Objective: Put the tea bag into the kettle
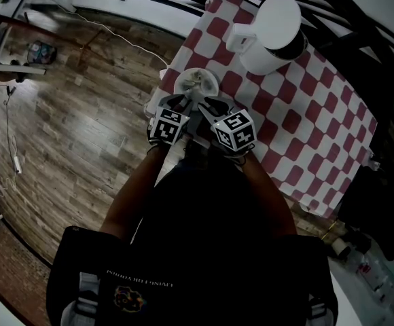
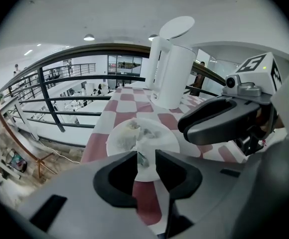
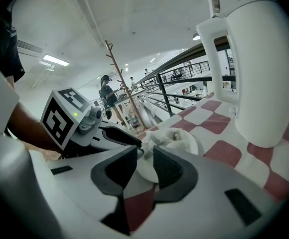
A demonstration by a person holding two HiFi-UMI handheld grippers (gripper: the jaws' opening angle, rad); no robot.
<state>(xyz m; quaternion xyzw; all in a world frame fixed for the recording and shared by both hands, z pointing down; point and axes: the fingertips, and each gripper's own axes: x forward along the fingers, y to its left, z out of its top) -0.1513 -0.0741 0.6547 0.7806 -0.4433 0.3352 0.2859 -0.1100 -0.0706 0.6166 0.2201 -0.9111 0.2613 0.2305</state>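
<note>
A white kettle (image 1: 272, 32) (image 2: 174, 73) (image 3: 259, 68) stands on the checkered table with its lid tipped up. Nearer me is a white plate (image 1: 214, 80) (image 2: 167, 146) (image 3: 194, 146) with crumpled pale tea bags (image 2: 132, 133) (image 3: 172, 136) on it. My left gripper (image 1: 178, 102) (image 2: 145, 157) hovers at the plate's near edge, its jaws slightly apart. A small greyish scrap shows in the gap, and I cannot tell if it touches a pad. My right gripper (image 1: 210, 105) (image 3: 145, 158) is close beside it, jaws slightly apart over the plate's rim.
The red and white cloth (image 1: 306, 107) covers a small table next to a black railing (image 2: 50, 103). A wooden floor (image 1: 81, 128) lies far below on the left. The table's near left edge runs just beside the plate.
</note>
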